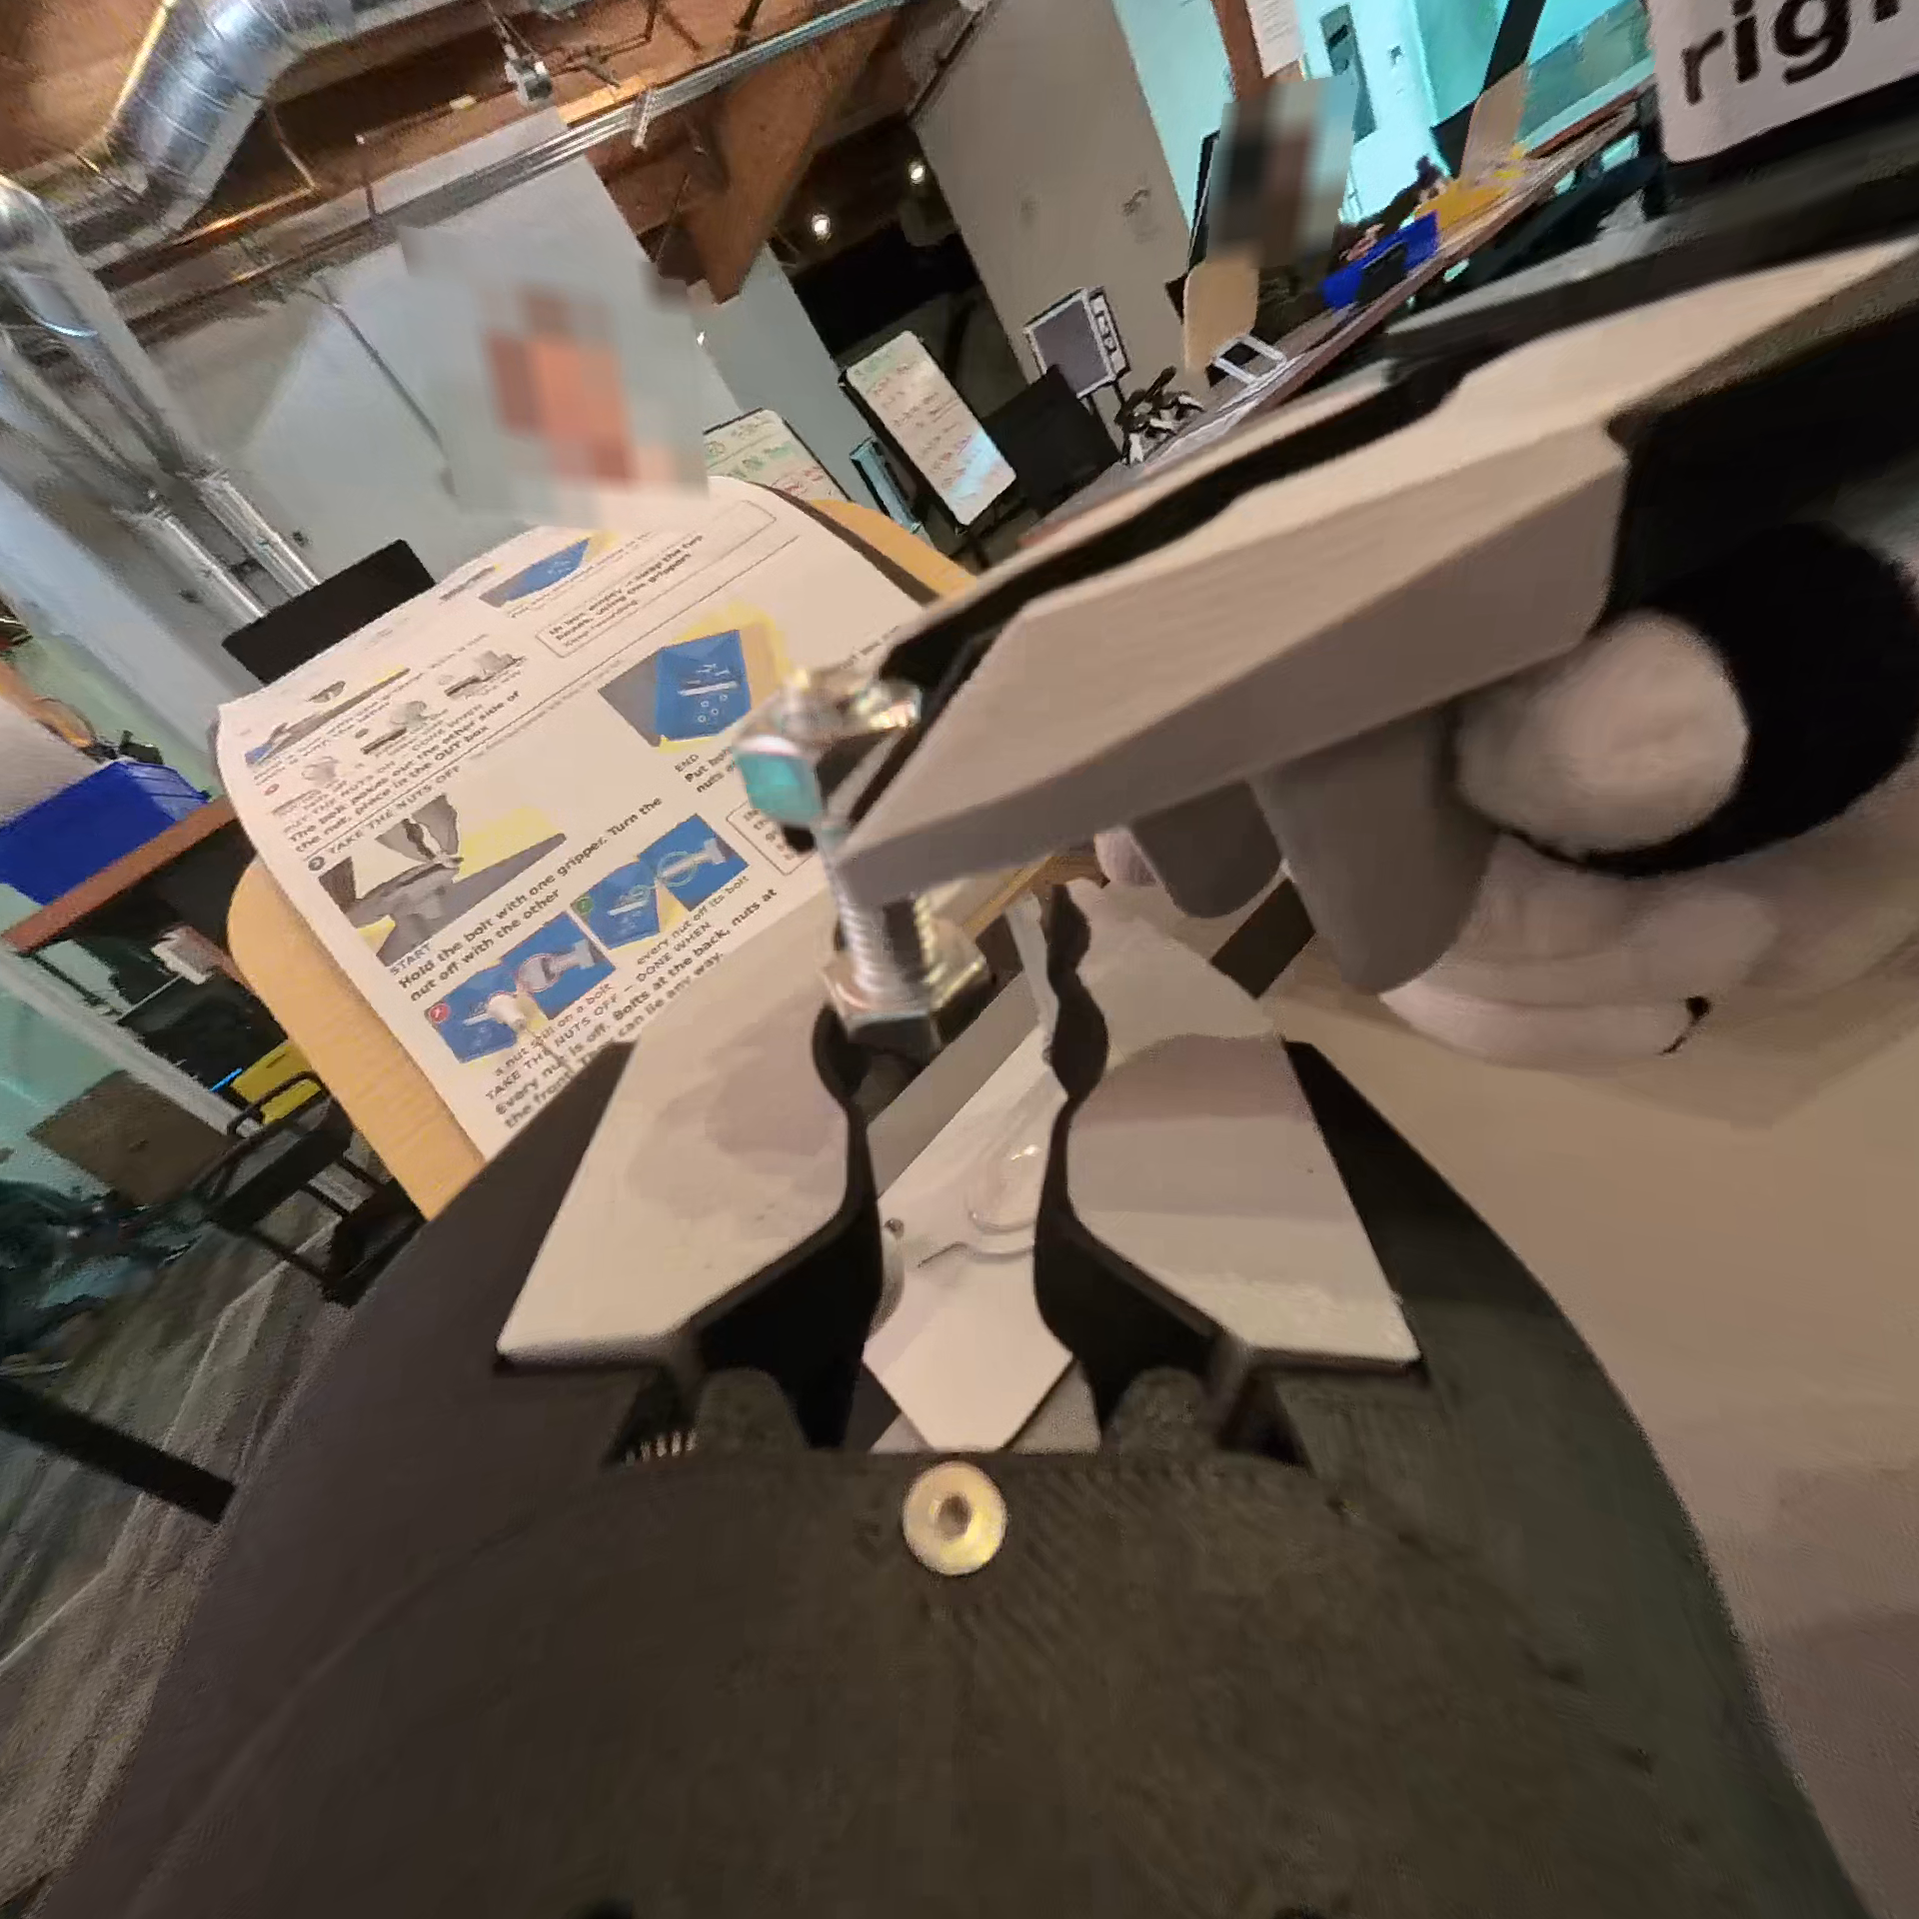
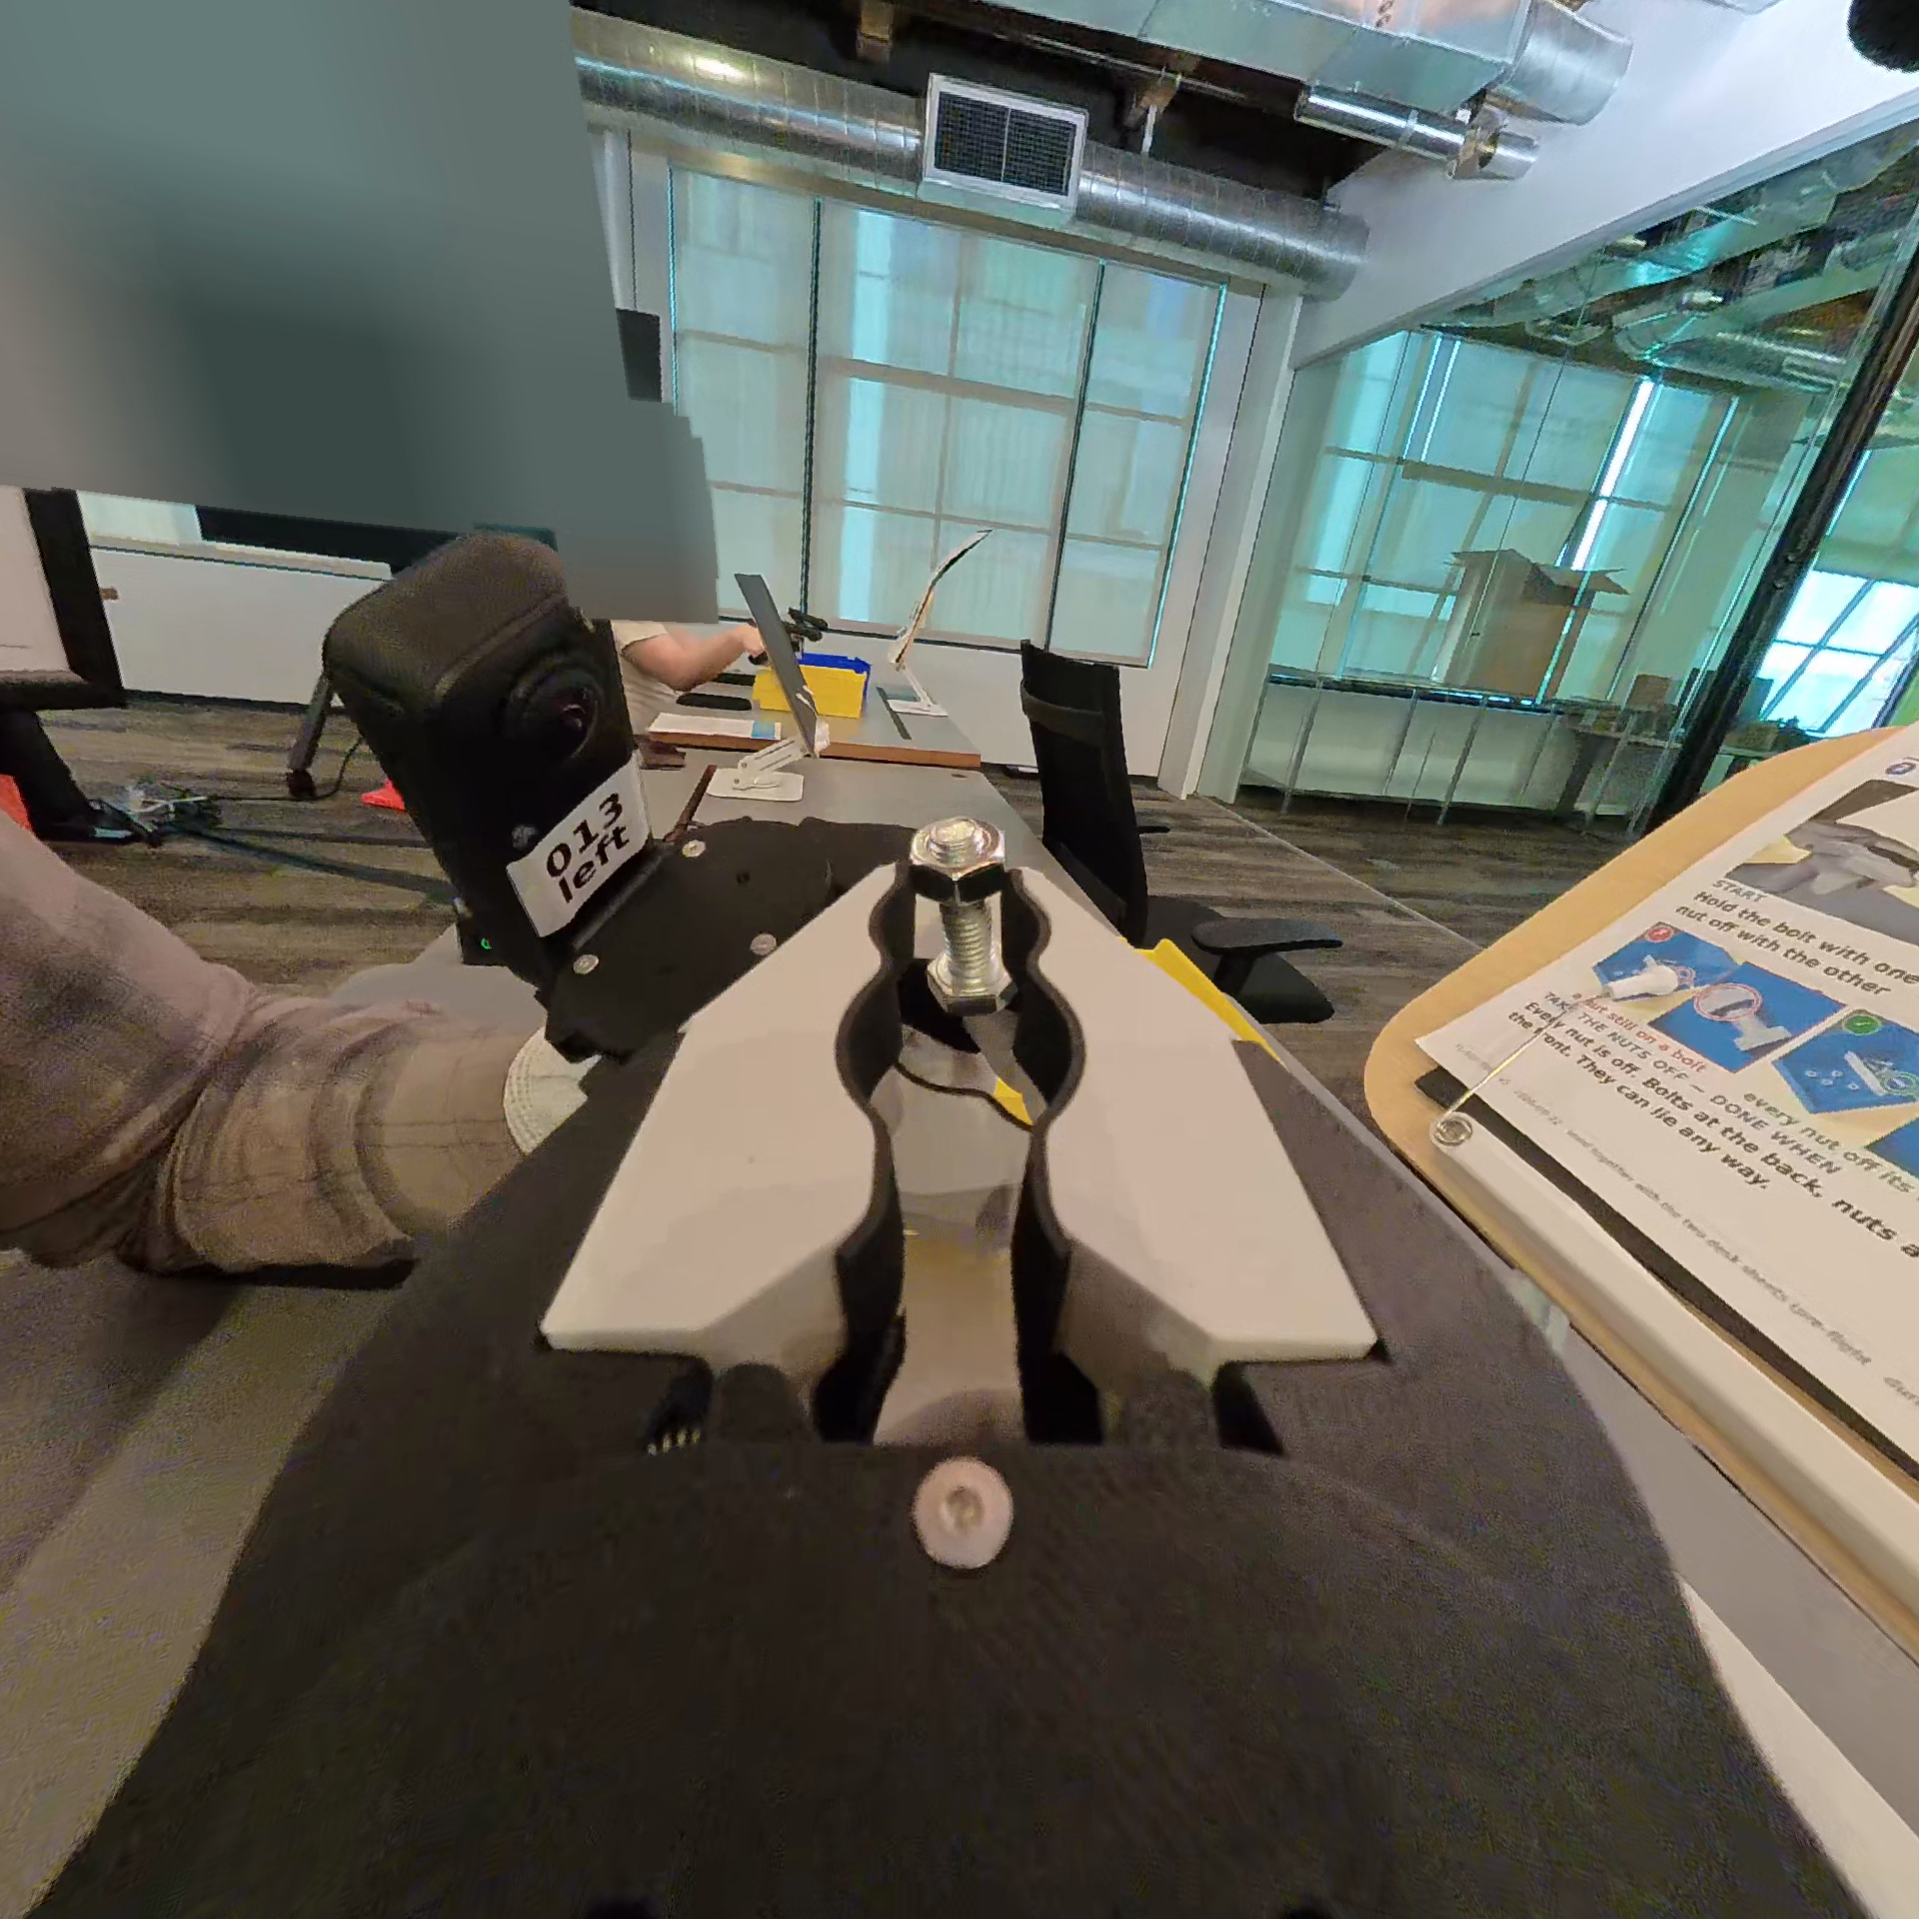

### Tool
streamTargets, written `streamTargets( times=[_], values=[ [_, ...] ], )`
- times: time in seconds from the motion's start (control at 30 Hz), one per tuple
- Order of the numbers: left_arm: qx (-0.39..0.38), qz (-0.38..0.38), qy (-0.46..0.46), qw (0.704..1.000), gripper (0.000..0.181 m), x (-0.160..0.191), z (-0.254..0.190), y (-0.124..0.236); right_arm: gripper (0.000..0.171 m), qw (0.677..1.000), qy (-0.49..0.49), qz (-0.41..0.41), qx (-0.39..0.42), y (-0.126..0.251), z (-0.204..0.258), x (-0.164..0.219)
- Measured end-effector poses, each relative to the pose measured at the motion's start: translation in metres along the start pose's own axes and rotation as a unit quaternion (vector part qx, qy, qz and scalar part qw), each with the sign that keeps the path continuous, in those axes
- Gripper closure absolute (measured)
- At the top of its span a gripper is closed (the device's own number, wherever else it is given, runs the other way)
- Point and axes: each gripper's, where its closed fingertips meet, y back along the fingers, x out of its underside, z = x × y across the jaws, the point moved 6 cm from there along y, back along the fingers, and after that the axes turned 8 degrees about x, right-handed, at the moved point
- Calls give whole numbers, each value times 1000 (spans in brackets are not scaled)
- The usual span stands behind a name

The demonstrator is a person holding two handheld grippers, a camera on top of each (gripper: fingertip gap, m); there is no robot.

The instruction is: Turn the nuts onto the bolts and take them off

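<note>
A silver bolt [image 2: 964, 940] stands upright in the right wrist view. My right gripper [image 2: 953, 893] is shut on its upper hexagonal end, with both pads pressing on it. The threaded shaft runs down to a silver nut [image 2: 971, 987] below the pads. In the left wrist view the right gripper [image 1: 862, 768] reaches in from the right with the bolt [image 1: 867, 914]. The nut [image 1: 898, 987] sits at the tips of my left gripper [image 1: 950, 1018], which is open. The nut lies close to the left fingertip [image 1: 820, 1049], with a gap to the right one. The right wrist view hides the left gripper's fingers.
A printed instruction sheet on a wooden board [image 1: 540, 831] stands behind the bolt and also shows in the right wrist view [image 2: 1713, 1038]. A gloved hand [image 1: 1558, 831] holds the right gripper. A sleeve [image 2: 208, 1090], a grey table [image 2: 883, 800] and a black chair [image 2: 1090, 810] are nearby. Left tips to right tips: about 7 cm.
</note>
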Motion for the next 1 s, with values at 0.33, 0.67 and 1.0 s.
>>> streamTargets(
  times=[0.33, 0.67, 1.0],
  values=[
    [-6, -11, -8, 1000, 166, -5, 4, 5, 156, 999, 30, 16, -14, 1, -1, 11],
    [5, -25, -2, 1000, 169, -11, 2, 7, 156, 998, -5, -47, -51, 4, 4, 6],
    [24, -31, -4, 999, 170, -11, 1, 9, 156, 998, 29, -25, -46, 6, 7, 4]
  ],
)
